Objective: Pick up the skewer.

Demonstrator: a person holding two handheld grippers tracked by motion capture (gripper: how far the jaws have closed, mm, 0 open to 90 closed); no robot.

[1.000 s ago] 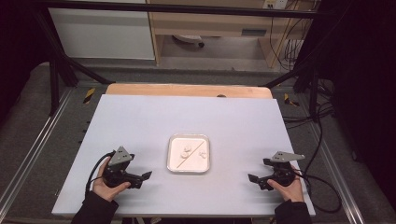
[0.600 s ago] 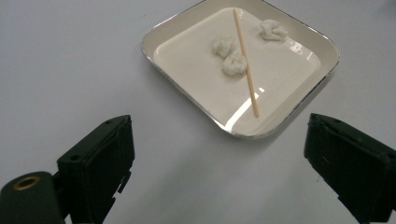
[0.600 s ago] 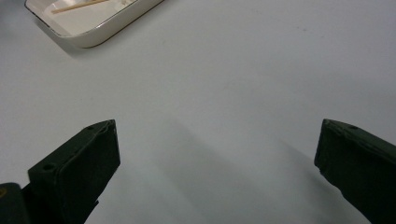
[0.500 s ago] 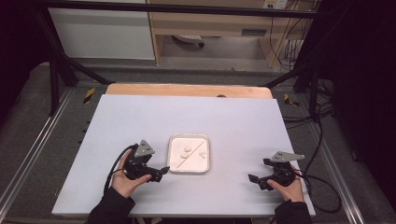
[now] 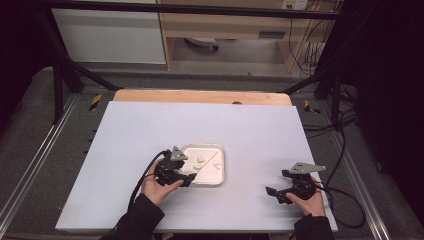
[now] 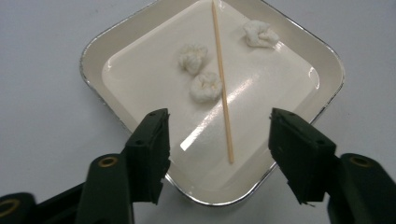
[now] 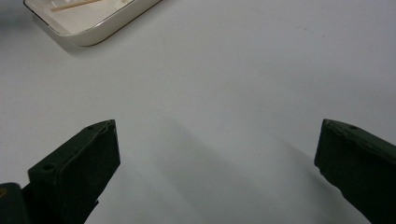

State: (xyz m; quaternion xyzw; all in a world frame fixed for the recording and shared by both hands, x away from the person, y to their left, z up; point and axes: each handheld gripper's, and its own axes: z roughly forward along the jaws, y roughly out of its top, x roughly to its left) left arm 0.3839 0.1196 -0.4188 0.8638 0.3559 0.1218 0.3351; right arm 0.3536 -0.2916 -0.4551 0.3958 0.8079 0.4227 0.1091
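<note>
Left gripper (image 6: 218, 154) wide over near corner of shallow square white foil-rimmed tray (image 6: 93, 51) | thin wooden skewer (image 6: 222, 79) on tray floor beside three white lumps (image 6: 205, 87) | straddle skewer squarely, close gently | right gripper (image 5: 284, 191) wide, well right of tray

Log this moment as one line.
left gripper: open, at tray | tray: skewer, three white lumps | right gripper: open, apart
</note>
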